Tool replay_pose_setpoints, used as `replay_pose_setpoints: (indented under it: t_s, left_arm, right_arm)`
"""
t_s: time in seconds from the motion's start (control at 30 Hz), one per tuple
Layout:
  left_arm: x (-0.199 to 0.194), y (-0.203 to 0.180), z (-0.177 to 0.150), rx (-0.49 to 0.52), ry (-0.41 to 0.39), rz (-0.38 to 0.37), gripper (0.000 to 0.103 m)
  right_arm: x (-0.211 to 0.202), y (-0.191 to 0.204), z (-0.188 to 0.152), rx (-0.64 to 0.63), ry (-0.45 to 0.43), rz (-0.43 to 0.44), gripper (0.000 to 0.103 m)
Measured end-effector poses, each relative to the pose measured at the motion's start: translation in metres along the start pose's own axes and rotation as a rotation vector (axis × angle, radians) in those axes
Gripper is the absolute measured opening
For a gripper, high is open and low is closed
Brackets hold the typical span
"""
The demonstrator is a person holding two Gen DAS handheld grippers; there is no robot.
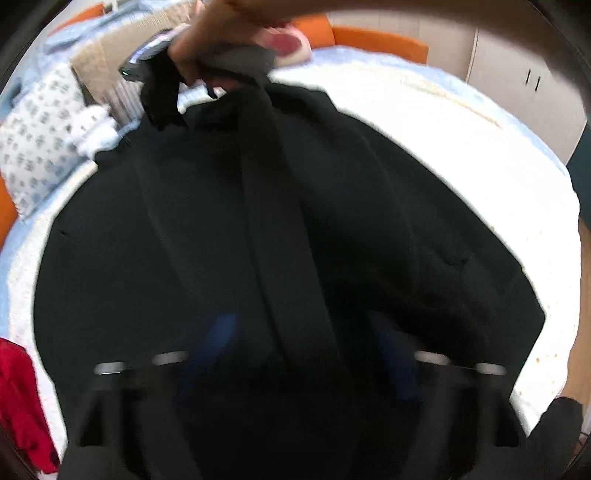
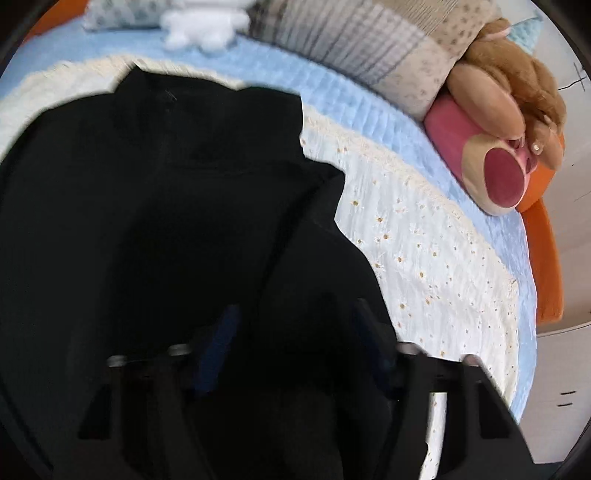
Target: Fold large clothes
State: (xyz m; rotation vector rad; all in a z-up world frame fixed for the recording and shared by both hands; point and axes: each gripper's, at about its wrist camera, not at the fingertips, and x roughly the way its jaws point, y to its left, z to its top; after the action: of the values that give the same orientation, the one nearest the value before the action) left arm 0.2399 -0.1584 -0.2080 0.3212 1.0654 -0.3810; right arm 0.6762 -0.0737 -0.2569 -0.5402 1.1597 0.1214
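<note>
With the large black fabric garment (image 1: 258, 240) spread mid-bed, both grippers' jaw states were indeterminable; the next fold required edge grasps.

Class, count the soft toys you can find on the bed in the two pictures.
2: a white toy at the bed's far edge beside the patterned pillow, and a brown and pink toy at the right edge. Others may be hidden behind the black garment.

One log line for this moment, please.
stage: spreading | black coat on white bedspread | left gripper, right gripper over coat, grip unclear
</note>
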Motion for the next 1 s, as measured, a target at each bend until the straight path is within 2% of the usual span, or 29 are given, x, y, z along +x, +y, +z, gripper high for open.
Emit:
replay_pose_setpoints:
  t_s: [0.03, 0.07, 0.17, 0.33, 0.37, 0.43, 0.47, 0.5, 0.53, 0.57, 0.6, 0.63, 0.67, 0.7, 0.77, 0.83, 0.87, 0.9, 1.0]
  left_arm:
    - [0.004, 0.001, -0.003, 0.006, -0.006, 0.003, 0.056]
    - [0.006, 0.002, -0.004, 0.009, -0.017, -0.004, 0.055]
    - [0.005, 0.013, -0.005, -0.014, -0.042, -0.049, 0.044]
    - [-0.001, 0.051, 0.001, -0.21, -0.032, -0.24, 0.028]
    - [-0.007, 0.059, 0.0, -0.242, -0.034, -0.292, 0.027]
    - [-0.017, 0.066, -0.004, -0.252, -0.036, -0.347, 0.019]
    - [-0.018, 0.07, -0.007, -0.266, -0.028, -0.408, 0.014]
    - [-0.014, 0.075, -0.011, -0.305, 0.0, -0.483, 0.012]
    - [-0.009, 0.078, -0.016, -0.336, 0.022, -0.511, 0.012]
    - [-0.006, 0.075, -0.02, -0.331, 0.034, -0.502, 0.012]
    - [0.001, 0.072, -0.022, -0.308, 0.049, -0.455, 0.011]
    - [0.005, 0.07, -0.024, -0.303, 0.057, -0.445, 0.011]
    - [0.006, 0.069, -0.024, -0.299, 0.054, -0.442, 0.011]
    - [0.003, 0.068, -0.022, -0.284, 0.043, -0.437, 0.016]
    - [-0.001, 0.064, -0.02, -0.264, 0.032, -0.467, 0.034]
    - [-0.009, 0.059, -0.021, -0.248, 0.026, -0.495, 0.061]
    - [-0.013, 0.056, -0.022, -0.236, 0.022, -0.498, 0.07]
    - [-0.021, 0.055, -0.021, -0.221, 0.006, -0.477, 0.085]
    - [-0.048, 0.061, -0.021, -0.179, -0.066, -0.341, 0.095]
  right_arm:
    - [0.006, -0.003, 0.001, 0.019, 0.015, 0.016, 0.015]
    - [0.01, -0.01, 0.0, 0.057, 0.017, 0.043, 0.008]
    - [0.004, -0.044, -0.005, 0.197, -0.06, 0.068, 0.007]
    - [-0.016, -0.129, -0.014, 0.497, -0.155, 0.25, 0.007]
    - [-0.017, -0.137, -0.014, 0.526, -0.165, 0.27, 0.007]
    - [-0.013, -0.149, -0.016, 0.595, -0.166, 0.344, 0.007]
    - [-0.008, -0.151, -0.016, 0.616, -0.161, 0.363, 0.007]
    - [-0.001, -0.15, -0.016, 0.627, -0.156, 0.372, 0.007]
    - [0.008, -0.145, -0.017, 0.628, -0.154, 0.393, 0.009]
    - [0.016, -0.137, -0.018, 0.627, -0.154, 0.405, 0.014]
    - [0.021, -0.128, -0.02, 0.622, -0.144, 0.415, 0.034]
    - [0.027, -0.121, -0.021, 0.61, -0.128, 0.423, 0.052]
    - [0.024, -0.113, -0.024, 0.602, -0.124, 0.414, 0.077]
    - [0.02, -0.109, -0.026, 0.588, -0.136, 0.396, 0.075]
    - [-0.004, -0.106, -0.034, 0.539, -0.186, 0.391, 0.075]
    - [-0.039, -0.108, -0.046, 0.49, -0.234, 0.392, 0.075]
    - [-0.064, -0.108, -0.059, 0.453, -0.273, 0.385, 0.075]
    - [-0.081, -0.107, -0.068, 0.428, -0.299, 0.379, 0.075]
    - [-0.155, -0.097, -0.133, 0.321, -0.403, 0.399, 0.086]
